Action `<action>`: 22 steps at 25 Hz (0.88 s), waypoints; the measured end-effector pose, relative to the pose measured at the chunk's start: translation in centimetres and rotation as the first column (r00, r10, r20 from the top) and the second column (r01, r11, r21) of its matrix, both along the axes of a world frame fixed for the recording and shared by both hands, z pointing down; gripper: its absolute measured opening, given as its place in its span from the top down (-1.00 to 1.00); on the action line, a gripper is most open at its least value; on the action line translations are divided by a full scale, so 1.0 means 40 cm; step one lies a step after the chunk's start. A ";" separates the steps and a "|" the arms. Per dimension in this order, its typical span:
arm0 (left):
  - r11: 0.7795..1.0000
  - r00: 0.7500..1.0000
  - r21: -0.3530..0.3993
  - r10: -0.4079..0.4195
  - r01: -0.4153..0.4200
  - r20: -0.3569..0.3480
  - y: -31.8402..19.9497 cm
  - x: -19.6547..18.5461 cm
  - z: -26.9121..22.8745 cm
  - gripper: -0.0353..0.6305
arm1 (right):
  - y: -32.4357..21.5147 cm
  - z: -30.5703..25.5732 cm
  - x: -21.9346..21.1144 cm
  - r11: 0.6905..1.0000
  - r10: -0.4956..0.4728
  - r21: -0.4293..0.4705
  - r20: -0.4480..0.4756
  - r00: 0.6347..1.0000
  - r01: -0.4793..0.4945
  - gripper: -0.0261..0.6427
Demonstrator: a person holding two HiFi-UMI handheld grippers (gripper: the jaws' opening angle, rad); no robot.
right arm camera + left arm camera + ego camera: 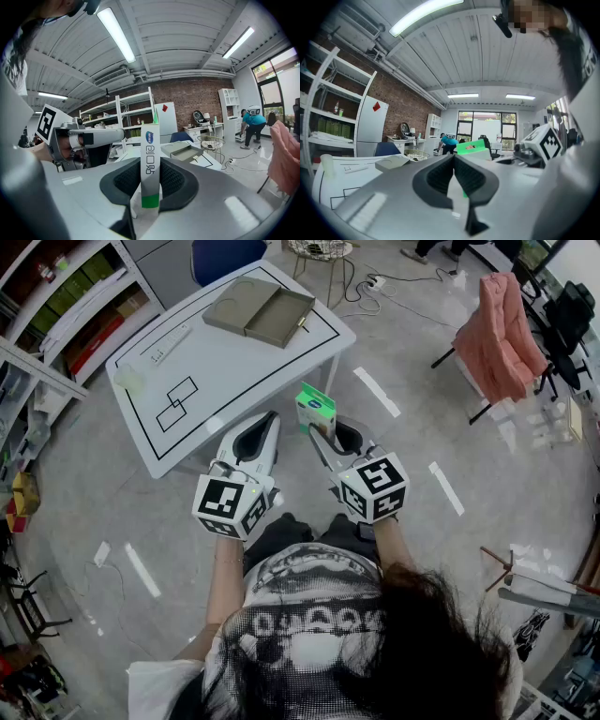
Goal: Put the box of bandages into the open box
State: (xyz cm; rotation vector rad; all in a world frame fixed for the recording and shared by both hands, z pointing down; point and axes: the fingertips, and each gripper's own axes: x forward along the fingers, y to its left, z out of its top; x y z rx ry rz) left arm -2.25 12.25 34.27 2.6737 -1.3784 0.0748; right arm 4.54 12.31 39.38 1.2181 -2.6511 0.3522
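Hand-held gripper around half-hidden bandage box

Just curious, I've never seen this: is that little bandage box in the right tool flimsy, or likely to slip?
Probably light: the right tool holds the bandage box upright by its lower end alone. It looks like thin card, so a hard squeeze could dent it, though no dent shows. Its smooth printed faces might slip; the ribbed pads likely help.

White table (black outlines on top), draped pink cloth, wall shelves
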 end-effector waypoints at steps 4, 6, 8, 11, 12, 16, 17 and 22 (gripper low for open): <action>1.000 1.000 -0.009 0.006 -0.006 -0.003 -0.005 -0.021 0.011 0.89 | -0.004 0.007 -0.024 1.000 0.004 -0.008 0.002 1.000 -0.004 0.64; 1.000 1.000 -0.014 0.012 -0.012 -0.004 -0.011 -0.034 0.013 0.89 | -0.008 0.006 -0.041 1.000 0.008 -0.013 0.017 1.000 -0.008 0.65; 1.000 1.000 -0.018 0.019 -0.019 -0.003 -0.015 -0.046 0.013 0.89 | -0.010 0.006 -0.057 1.000 0.010 -0.021 0.033 0.999 -0.009 0.65; 0.999 1.000 -0.026 0.030 -0.030 0.002 -0.016 -0.071 0.020 0.89 | -0.007 0.017 -0.087 0.999 0.015 -0.036 0.040 0.999 -0.014 0.65; 0.999 0.999 -0.029 0.033 -0.033 0.004 -0.015 -0.081 0.024 0.89 | -0.006 0.023 -0.098 0.999 0.018 -0.042 0.042 0.999 -0.016 0.65; 0.998 0.999 -0.039 0.042 -0.041 0.011 -0.008 -0.121 0.038 0.89 | 0.003 0.039 -0.138 0.998 0.030 -0.063 0.067 0.997 -0.026 0.65; 0.998 0.999 -0.041 0.042 -0.041 0.011 -0.006 -0.132 0.040 0.89 | 0.004 0.042 -0.146 0.997 0.033 -0.067 0.073 0.997 -0.029 0.65; 0.998 1.000 -0.051 0.028 -0.028 0.001 -0.003 -0.186 0.053 0.89 | 0.016 0.052 -0.176 0.996 0.043 -0.079 0.062 0.997 -0.038 0.65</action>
